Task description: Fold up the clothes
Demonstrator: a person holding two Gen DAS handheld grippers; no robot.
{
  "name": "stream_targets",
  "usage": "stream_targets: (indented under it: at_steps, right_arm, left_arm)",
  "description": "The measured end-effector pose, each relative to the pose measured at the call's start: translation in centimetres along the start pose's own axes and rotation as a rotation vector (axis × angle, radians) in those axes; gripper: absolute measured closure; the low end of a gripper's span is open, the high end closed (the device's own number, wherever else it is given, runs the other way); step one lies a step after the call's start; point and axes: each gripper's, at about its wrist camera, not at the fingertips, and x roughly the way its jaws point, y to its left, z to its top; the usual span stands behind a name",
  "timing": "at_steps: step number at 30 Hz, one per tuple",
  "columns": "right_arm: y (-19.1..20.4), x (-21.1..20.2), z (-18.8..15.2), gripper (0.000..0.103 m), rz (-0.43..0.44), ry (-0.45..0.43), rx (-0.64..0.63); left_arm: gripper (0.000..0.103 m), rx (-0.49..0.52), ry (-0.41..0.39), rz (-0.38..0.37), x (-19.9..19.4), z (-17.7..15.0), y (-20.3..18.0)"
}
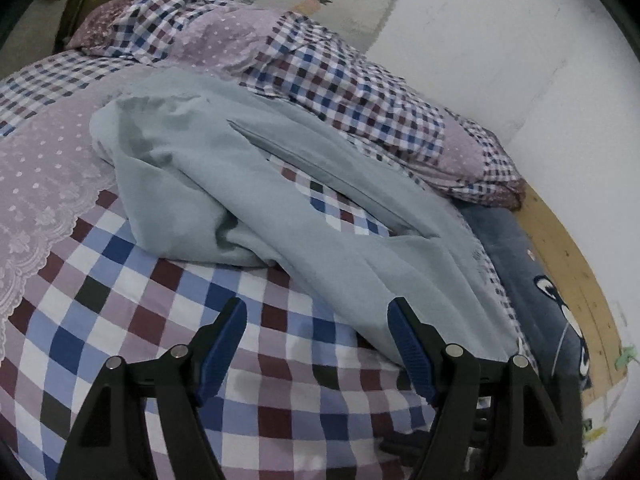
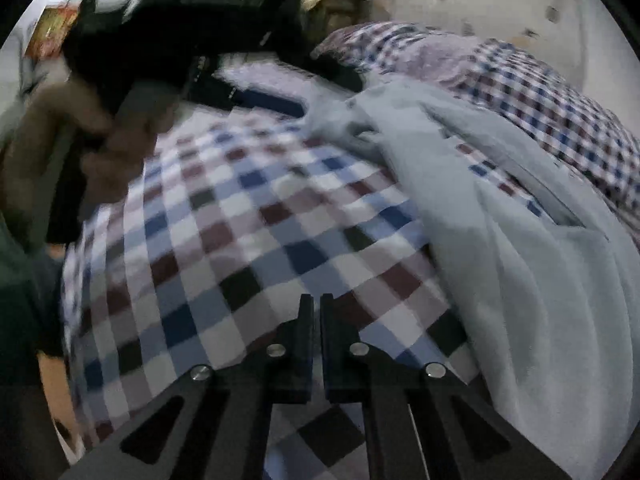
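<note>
The pale blue garment [image 1: 256, 184] lies crumpled on the checked bed [image 1: 168, 312], appearing light, limp and best pinched at its near hem beside the left hand-held gripper [image 1: 316, 312], jaws apart and empty; right hand-held gripper [image 2: 316, 304] closed, empty.

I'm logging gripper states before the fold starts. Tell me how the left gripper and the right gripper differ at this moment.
The left gripper has its jaws spread wide; the right gripper has its jaws nearly together, with nothing between them. The left gripper's right finger sits at the edge of the pale blue garment; the right gripper hangs over bare checked bedding, the garment off to its right. Both hold nothing.
</note>
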Motion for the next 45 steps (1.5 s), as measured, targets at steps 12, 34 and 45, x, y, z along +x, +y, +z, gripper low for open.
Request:
stream_targets:
  at_steps: [12, 34, 45]
  right_arm:
    - [-4.9, -4.7, 0.1, 0.065, -0.052, -0.124, 0.207]
    - [-7.8, -6.3, -0.1, 0.065, -0.053, -0.154, 0.288]
    - [-5.6, -3.4, -0.4, 0.062, -0.021, -0.085, 0.227]
  left_arm:
    - [0.026, 0.169, 0.107, 0.382, 10.7, 9.7, -4.4]
    - [0.100, -0.227, -0.190, 0.336, -2.7, 2.4, 6.3]
    - [0.047, -0.305, -0.241, 0.355, -10.0, -1.4, 10.6]
